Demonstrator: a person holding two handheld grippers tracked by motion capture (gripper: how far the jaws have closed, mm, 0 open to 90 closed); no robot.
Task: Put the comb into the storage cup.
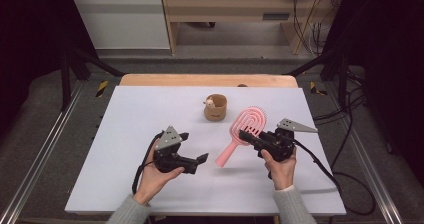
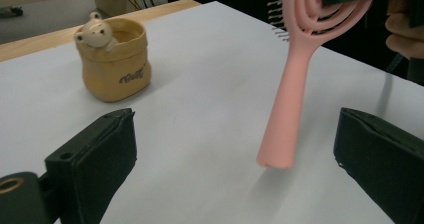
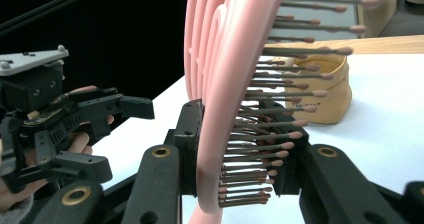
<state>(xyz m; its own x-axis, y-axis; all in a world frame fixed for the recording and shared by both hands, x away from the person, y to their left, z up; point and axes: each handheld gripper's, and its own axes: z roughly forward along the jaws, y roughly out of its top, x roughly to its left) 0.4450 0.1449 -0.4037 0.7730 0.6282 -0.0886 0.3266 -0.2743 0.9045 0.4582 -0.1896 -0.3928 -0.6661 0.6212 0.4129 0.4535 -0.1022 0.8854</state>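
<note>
High view first, from the left: the left claw [image 1: 196, 160] is held low over the white table [image 1: 125, 114] with its jaws wide apart and nothing in them. Just to its right, the pink brush [image 1: 240, 134] is held up off the table by its round head, with the jaws of the right claw [image 1: 245, 134] closed tight on it. The handle end hangs down between the left claw's jaws in the left gripper view. A hand-over seems to be under way. Next, the handle would need to be closed on gently. Behind the claws a small brown cup [image 1: 215, 107] is seen, well apart. Plenty of bare table is left around both claws, and the edges are far off.
</note>
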